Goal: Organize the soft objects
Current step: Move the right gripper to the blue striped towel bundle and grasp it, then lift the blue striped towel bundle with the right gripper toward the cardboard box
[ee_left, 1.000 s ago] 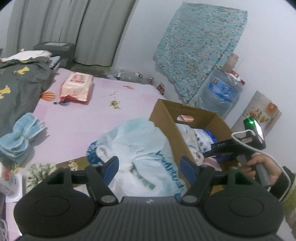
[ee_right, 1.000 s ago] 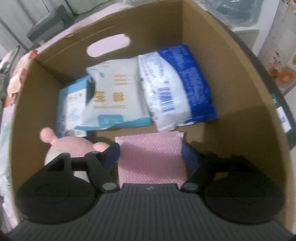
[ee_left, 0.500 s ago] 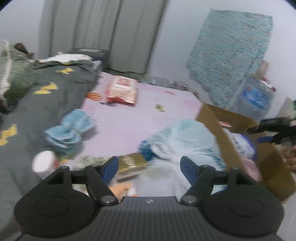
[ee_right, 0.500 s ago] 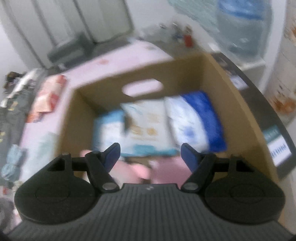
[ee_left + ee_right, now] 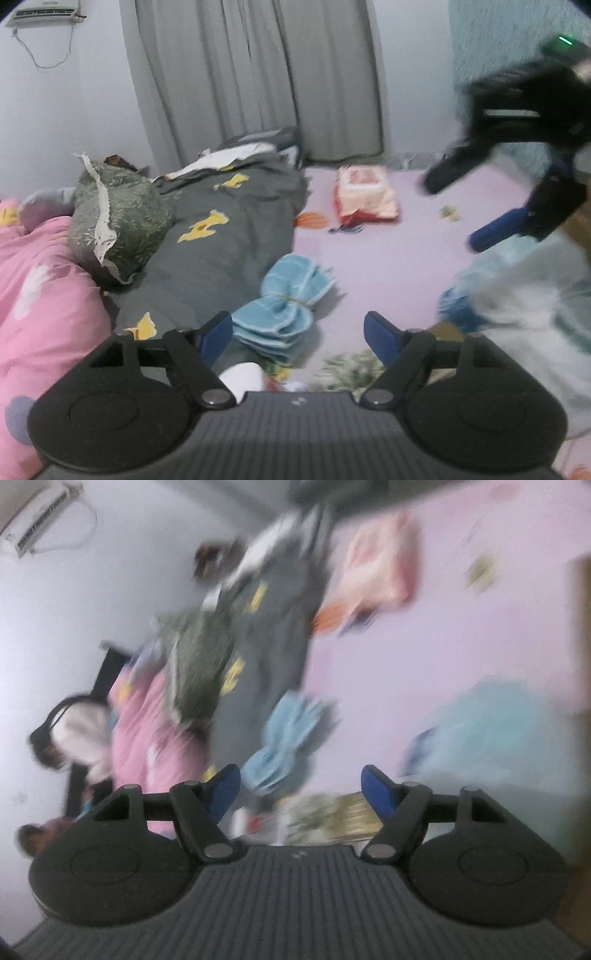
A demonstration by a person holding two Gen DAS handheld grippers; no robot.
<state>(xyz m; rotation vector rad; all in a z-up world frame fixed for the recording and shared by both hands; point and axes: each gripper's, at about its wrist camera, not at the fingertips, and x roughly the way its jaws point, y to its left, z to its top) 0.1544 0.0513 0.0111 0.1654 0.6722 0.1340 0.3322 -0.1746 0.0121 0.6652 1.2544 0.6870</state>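
The left gripper hung with its jaws spread wide and nothing between them. The bundle of light-blue cloths, tied round the middle, lay on the bed just ahead of the blue fingertips, nearer the left one and not touching either.

The right gripper was likewise wide apart and empty. In its own blurred, tilted view the same blue bundle sat just beyond the left tip. From the left wrist the right gripper showed as a dark smear high at the right edge, well above the sheet, its blue pad pointing down toward the bed.

The pink sheet spread out beyond the bundle — a pink pack of wipes lay farther back near the middle, well apart from both tools. A pale plastic bag slumped at the right, blurred. A grey blanket with yellow patches covered the left side, a green patterned pillow on it, a pink quilt beside that. Grey curtains hung behind, and an air conditioner sat high on the wall.

Only the right wrist view caught a strip of brown cardboard along its right edge.
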